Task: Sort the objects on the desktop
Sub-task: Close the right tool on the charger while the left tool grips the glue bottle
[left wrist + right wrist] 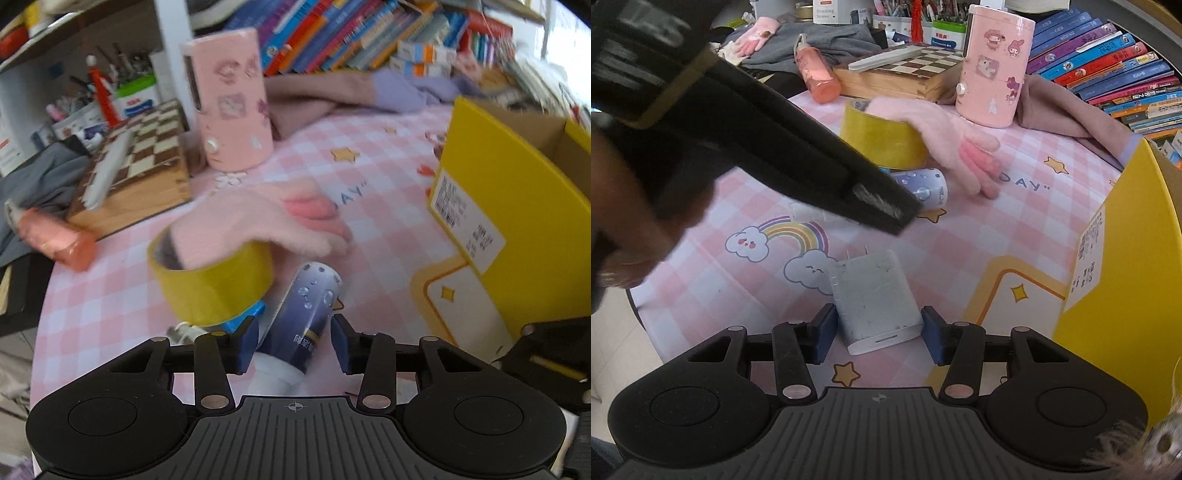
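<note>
A purple-blue bottle [310, 310] with a white cap lies on the pink checked mat. My left gripper [294, 343] straddles it, pads against both its sides. A yellow tape roll [214, 284] leans on the left finger, with a pink glove [258, 221] draped over it. In the right wrist view a white plug charger [879, 299] lies flat with its prongs pointing away. My right gripper [879, 332] has closed on its near end. The left gripper's black body [798, 147] crosses that view and hides most of the bottle [925, 188].
An open yellow cardboard box [509, 206] stands at the right, close to both grippers. Behind are a pink canister [232, 103], a wooden chessboard case [144, 162], an orange bottle [55, 240], grey and mauve cloths, and rows of books [351, 33].
</note>
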`<state>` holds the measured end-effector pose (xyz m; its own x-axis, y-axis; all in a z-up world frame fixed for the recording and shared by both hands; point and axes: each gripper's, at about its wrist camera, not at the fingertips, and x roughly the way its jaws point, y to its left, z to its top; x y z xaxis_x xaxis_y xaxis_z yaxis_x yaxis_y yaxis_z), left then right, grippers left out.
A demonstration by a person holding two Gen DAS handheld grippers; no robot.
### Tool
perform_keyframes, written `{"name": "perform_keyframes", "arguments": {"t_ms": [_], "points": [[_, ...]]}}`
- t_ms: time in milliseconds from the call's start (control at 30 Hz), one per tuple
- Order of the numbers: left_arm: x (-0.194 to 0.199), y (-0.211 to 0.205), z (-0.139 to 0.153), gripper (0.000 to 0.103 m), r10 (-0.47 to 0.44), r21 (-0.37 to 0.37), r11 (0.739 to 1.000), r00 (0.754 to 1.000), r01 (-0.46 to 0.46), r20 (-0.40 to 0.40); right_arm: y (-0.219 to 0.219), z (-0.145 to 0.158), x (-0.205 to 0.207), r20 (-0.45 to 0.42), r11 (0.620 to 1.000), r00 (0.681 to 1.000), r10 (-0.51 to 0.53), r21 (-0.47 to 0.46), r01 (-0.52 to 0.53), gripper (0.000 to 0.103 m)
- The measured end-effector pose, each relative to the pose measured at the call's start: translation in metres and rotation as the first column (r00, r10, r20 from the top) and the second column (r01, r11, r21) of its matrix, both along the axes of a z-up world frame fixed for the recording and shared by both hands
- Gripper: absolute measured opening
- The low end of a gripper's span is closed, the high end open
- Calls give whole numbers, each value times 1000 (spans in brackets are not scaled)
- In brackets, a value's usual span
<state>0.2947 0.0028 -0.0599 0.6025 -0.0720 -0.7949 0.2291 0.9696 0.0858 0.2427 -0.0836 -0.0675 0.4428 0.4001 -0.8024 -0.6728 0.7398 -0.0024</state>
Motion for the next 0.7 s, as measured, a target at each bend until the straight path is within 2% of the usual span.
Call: {"name": "perform_keyframes", "arguments": {"t_ms": [233,433,533,700], "points": [[9,-3,-11,35,-18,-9,1000,1000,18,-6,1,0,2,1,1000,1000,16,5,-16,47],[8,6,-10,31,36,-77,996,999,-37,-18,1,0,3,0,1000,1000,25,6,-25,46],[1,16,-5,31,60,-157,985,997,-67,-49,1,0,3,-4,1000,1000,22,7,-22,46],[-22,33,15,31,109,-245,963,994,-112,-26,-2,6,-2,2,1000,1000,-21,17,21,45]]}}
